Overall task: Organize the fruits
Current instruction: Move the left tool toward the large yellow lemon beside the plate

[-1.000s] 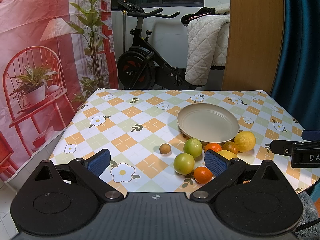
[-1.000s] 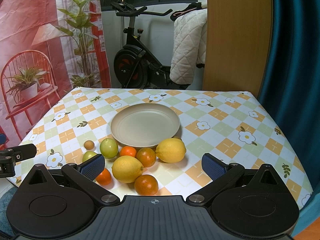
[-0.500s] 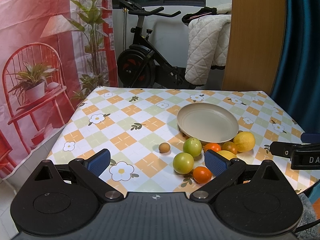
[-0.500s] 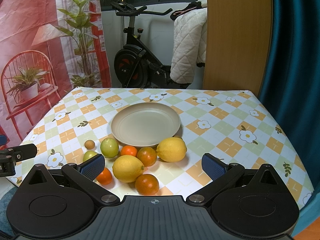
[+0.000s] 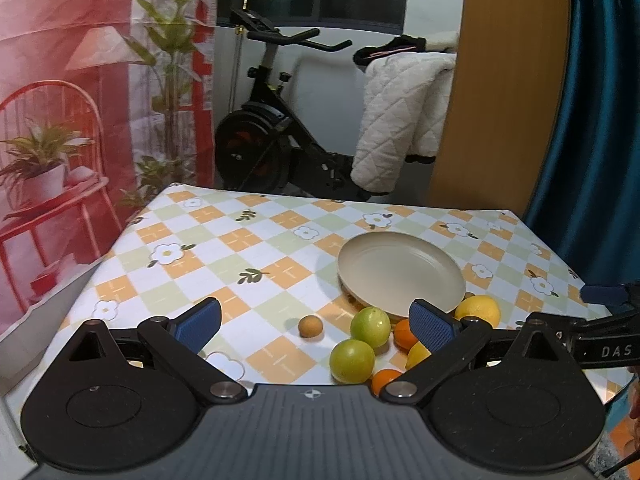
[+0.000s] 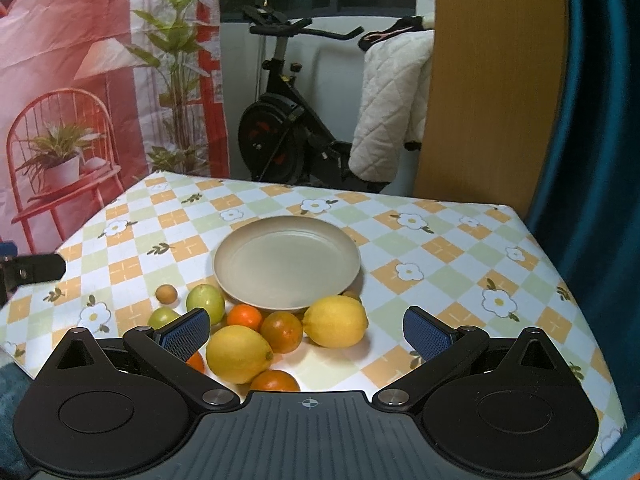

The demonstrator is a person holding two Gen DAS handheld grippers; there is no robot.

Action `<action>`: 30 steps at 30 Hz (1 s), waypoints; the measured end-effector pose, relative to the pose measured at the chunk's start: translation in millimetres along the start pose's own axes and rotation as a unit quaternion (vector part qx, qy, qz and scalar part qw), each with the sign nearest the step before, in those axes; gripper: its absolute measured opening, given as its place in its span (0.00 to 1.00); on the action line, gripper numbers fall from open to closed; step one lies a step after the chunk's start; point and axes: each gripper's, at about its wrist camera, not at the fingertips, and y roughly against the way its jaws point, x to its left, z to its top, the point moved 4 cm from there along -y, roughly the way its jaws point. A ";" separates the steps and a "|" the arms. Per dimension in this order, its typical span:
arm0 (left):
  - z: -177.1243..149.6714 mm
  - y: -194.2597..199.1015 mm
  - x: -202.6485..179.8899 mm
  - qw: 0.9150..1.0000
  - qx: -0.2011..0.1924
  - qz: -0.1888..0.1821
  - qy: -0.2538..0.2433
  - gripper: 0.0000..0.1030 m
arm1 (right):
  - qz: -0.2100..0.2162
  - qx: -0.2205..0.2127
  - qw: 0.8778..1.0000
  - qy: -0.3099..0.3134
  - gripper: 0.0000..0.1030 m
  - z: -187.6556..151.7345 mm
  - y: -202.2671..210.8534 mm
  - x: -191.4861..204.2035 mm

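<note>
We hold both tools wide open, gripping nothing: left gripper (image 5: 316,326) above the near table edge, right gripper (image 6: 306,332) over the fruit. The beige plate (image 6: 286,260) sits bare on the checked tablecloth (image 6: 440,248). Just in front cluster two lemons (image 6: 335,321), two green fruits (image 5: 352,361), some oranges (image 6: 281,331) and a small brown fruit (image 6: 166,293), perhaps a longan.

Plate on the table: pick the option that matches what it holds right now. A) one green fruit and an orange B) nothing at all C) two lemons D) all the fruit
B: the plate shows only its bare beige surface, while the lemons, oranges and green fruits all sit on the tablecloth along its near edge.
</note>
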 end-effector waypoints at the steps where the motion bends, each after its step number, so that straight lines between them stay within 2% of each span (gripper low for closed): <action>1: -0.1 -3.1 0.4 1.000 0.001 -0.002 0.000 0.99 | 0.002 0.003 1.000 0.001 0.97 -1.5 -4.1 -0.8; 9: -1.5 -28.6 1.4 1.000 0.027 0.002 0.003 0.98 | 0.015 0.029 0.999 -0.012 0.86 -14.7 -31.2 -12.7; 18: 8.9 -42.3 7.8 1.000 0.016 0.011 0.008 0.94 | 0.019 0.028 0.999 0.002 0.77 -11.9 -44.9 -16.3; 22: 11.8 -48.4 5.1 1.000 0.014 0.016 -0.006 0.92 | 0.027 0.029 0.999 0.011 0.74 -10.7 -50.1 -14.1; 30: 6.2 -56.6 1.8 0.999 0.026 0.003 -0.027 0.83 | 0.044 0.047 0.998 0.027 0.66 -12.8 -62.5 -7.3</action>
